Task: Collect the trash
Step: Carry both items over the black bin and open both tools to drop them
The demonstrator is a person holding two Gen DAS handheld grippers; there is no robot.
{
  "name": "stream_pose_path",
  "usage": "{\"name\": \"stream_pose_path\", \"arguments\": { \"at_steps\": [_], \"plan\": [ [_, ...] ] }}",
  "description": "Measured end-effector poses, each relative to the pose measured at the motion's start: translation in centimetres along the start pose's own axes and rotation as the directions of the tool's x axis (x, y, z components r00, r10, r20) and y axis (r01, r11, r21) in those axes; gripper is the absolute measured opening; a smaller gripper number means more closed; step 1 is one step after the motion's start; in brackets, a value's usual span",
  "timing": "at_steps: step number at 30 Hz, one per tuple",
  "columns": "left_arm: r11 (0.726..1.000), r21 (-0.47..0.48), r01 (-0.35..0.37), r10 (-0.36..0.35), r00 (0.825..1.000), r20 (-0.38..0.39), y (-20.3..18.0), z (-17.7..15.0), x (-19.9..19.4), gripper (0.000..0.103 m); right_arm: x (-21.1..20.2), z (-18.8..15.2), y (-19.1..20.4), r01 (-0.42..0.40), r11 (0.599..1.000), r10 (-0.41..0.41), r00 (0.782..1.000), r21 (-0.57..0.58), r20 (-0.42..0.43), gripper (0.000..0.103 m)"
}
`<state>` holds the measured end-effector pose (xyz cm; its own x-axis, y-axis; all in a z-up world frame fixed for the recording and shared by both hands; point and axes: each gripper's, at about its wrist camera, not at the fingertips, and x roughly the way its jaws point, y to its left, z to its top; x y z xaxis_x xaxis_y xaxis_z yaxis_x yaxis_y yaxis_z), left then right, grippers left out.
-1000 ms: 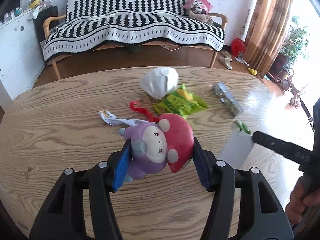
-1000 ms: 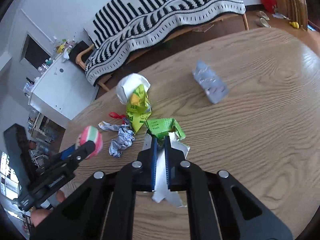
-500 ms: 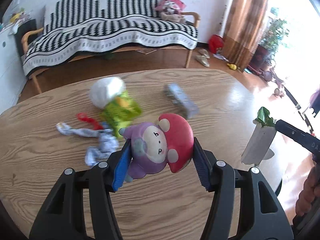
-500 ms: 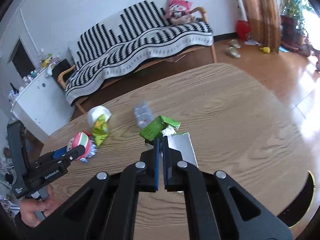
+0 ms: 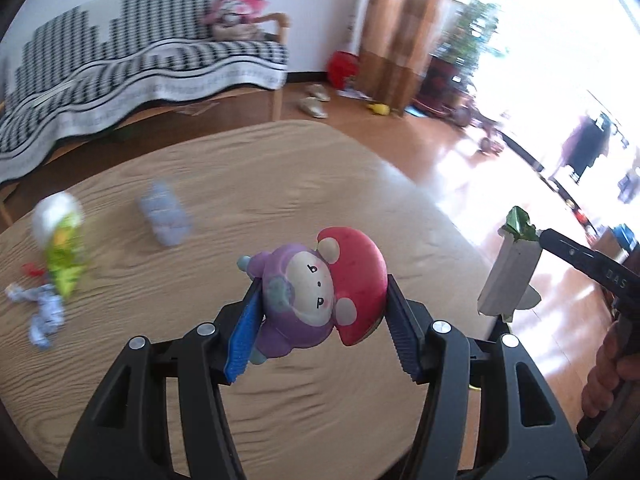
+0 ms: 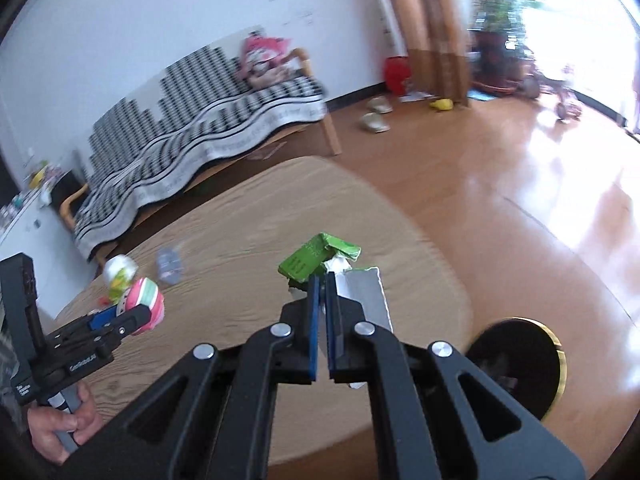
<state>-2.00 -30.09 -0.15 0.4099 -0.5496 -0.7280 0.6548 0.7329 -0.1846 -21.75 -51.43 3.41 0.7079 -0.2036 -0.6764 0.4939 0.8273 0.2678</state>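
My left gripper [image 5: 320, 312] is shut on a purple and red mushroom toy [image 5: 316, 296] and holds it above the wooden table [image 5: 256, 184]. It also shows in the right wrist view [image 6: 120, 320]. My right gripper [image 6: 322, 308] is shut on a green and silver wrapper [image 6: 340, 268], held past the table's right edge; the wrapper also shows in the left wrist view [image 5: 512, 276]. On the table's left lie a silver packet [image 5: 164, 220], a green snack bag [image 5: 66, 256], a white wad [image 5: 54, 210] and crumpled blue-white paper [image 5: 44, 312].
A black round bin with a gold rim [image 6: 520, 364] stands on the floor below the table's right edge. A striped sofa [image 5: 120, 68] stands behind the table. Curtains [image 5: 404, 28] and plants are at the right.
Both grippers have swung to the right with their loads. The trash on the table has slid toward the left of view. The black bin has come into the right wrist view.
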Motion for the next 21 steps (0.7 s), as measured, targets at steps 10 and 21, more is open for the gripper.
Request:
{"name": "stream_pose_path", "arguments": {
  "at_steps": [10,21],
  "plan": [
    [0.960,0.180,0.215,-0.205,0.976,-0.068,-15.6,-2.0,5.3,0.057,-2.3,-3.4,-15.3,0.211,0.966,-0.207,0.977,0.147,-0.044,0.004],
    [0.920,0.236,0.312,-0.280,0.947,-0.161,-23.2,-3.8,10.3,0.057,0.3,-7.7,-24.2,0.265,0.926,-0.214,0.955,0.268,-0.206,0.004]
  ]
}}
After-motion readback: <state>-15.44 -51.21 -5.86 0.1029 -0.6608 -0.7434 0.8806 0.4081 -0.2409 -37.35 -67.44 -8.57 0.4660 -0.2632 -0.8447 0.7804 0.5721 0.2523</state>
